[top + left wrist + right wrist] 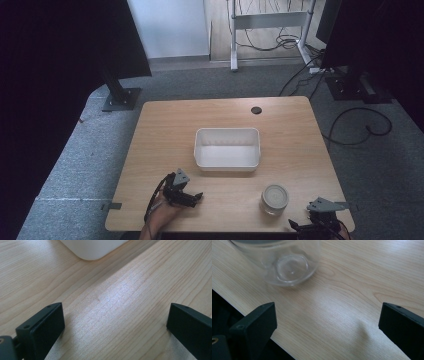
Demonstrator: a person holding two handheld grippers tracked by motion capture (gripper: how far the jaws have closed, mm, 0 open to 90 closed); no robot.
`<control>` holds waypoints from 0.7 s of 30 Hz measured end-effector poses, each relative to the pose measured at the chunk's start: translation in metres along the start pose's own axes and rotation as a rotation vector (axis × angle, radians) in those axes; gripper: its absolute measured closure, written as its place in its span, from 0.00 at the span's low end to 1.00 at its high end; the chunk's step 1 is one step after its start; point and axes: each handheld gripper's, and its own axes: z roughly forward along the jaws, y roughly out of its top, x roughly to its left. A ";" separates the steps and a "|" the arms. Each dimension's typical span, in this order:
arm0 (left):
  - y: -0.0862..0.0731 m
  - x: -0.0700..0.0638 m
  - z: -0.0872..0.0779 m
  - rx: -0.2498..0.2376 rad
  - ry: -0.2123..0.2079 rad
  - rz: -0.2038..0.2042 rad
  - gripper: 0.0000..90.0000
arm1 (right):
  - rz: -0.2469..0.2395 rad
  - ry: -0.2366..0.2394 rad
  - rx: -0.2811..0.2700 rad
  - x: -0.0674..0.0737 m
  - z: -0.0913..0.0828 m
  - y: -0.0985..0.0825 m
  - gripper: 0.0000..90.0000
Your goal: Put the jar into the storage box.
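A white rectangular tub [227, 148] stands empty in the middle of the wooden table [160, 130]; one of its corners [92, 248] shows in the left gripper view. A clear glass jar with a grey lid [274, 199] stands near the front edge, and its base [287, 265] appears ahead of the right jaws. My left gripper [197, 196] rests low at the front left, open, with bare wood between its jaws [115, 322]. My right gripper [296, 225] sits at the front right corner beside the jar, open and holding nothing [327, 325].
A round cable hole [256, 110] lies at the table's far edge. Grey carpet surrounds the table, with black stands [120, 95] at the back left and back right, cables [360, 125] on the floor, and a white desk frame [270, 22] behind.
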 end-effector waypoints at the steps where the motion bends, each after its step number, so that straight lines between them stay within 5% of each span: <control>1: 0.000 0.000 0.000 0.000 0.000 0.000 0.02 | -0.003 0.000 -0.002 0.001 0.000 0.001 0.02; 21: 0.000 0.000 0.000 0.000 0.000 0.000 0.02 | -0.065 0.060 -0.105 0.014 0.004 0.015 0.04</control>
